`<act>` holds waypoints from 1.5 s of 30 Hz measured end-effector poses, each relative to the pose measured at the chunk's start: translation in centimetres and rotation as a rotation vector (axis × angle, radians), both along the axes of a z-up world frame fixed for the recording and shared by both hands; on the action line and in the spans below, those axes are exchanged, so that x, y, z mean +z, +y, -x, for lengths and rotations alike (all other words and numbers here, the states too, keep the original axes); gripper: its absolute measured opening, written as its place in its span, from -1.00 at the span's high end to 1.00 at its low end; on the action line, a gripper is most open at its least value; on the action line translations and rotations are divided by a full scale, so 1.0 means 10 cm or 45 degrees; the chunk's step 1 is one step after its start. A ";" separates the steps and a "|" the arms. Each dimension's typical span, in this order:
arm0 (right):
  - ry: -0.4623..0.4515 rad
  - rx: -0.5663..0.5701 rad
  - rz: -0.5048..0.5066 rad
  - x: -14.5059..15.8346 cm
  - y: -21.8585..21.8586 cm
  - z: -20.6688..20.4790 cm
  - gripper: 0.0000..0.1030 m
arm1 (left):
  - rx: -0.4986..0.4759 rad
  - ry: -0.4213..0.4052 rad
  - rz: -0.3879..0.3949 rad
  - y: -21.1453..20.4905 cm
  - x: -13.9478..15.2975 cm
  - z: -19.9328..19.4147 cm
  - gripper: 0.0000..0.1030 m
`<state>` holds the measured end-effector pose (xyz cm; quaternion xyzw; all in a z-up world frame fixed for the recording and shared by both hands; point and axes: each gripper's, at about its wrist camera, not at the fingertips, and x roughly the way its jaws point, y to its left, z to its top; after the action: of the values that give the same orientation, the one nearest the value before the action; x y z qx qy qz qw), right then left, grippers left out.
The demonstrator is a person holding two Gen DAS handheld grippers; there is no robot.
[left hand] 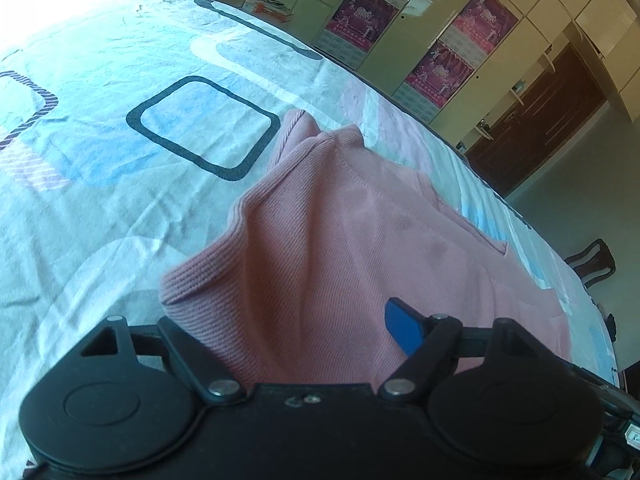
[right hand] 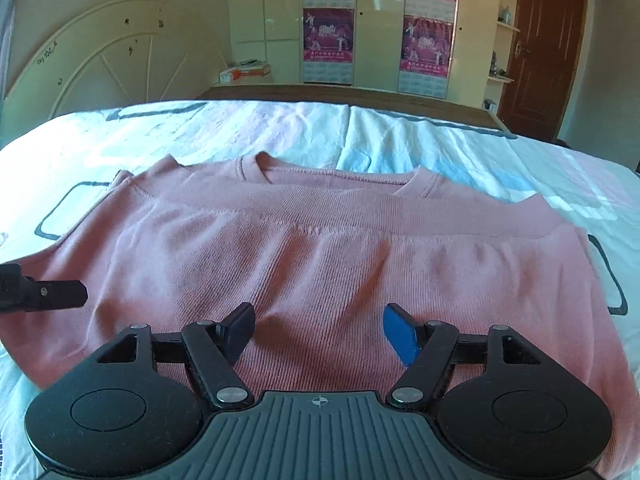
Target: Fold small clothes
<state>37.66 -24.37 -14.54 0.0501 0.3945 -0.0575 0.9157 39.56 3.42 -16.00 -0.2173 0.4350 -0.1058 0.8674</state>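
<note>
A small pink ribbed sweatshirt (right hand: 312,248) lies on the bed, its lower part folded up so the hem band lies just below the neckline. My right gripper (right hand: 320,330) is open, both fingers resting low over the near folded edge, empty. My left gripper (left hand: 320,332) is open at the shirt's left side; pink cloth (left hand: 320,240) is draped up over its left finger, hiding it, and only the blue right pad (left hand: 402,330) shows. The left gripper's finger (right hand: 52,294) shows at the left edge of the right wrist view.
The bed (right hand: 460,148) has a pale blue, white and pink sheet with dark outlined rectangles (left hand: 204,128). Behind it stand a white headboard (right hand: 104,64), cream wardrobes with pink posters (right hand: 328,36), a brown door (right hand: 540,48) and a box (right hand: 244,72) on a ledge.
</note>
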 end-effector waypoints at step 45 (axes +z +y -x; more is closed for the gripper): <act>0.012 -0.098 -0.021 0.06 -0.11 0.19 -0.50 | -0.046 -0.140 -0.050 0.31 0.47 0.17 -0.09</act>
<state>35.79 -25.45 -13.93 0.0724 0.3971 -0.0897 0.9105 37.90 6.48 -11.26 -0.1861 0.3926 -0.1245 0.8920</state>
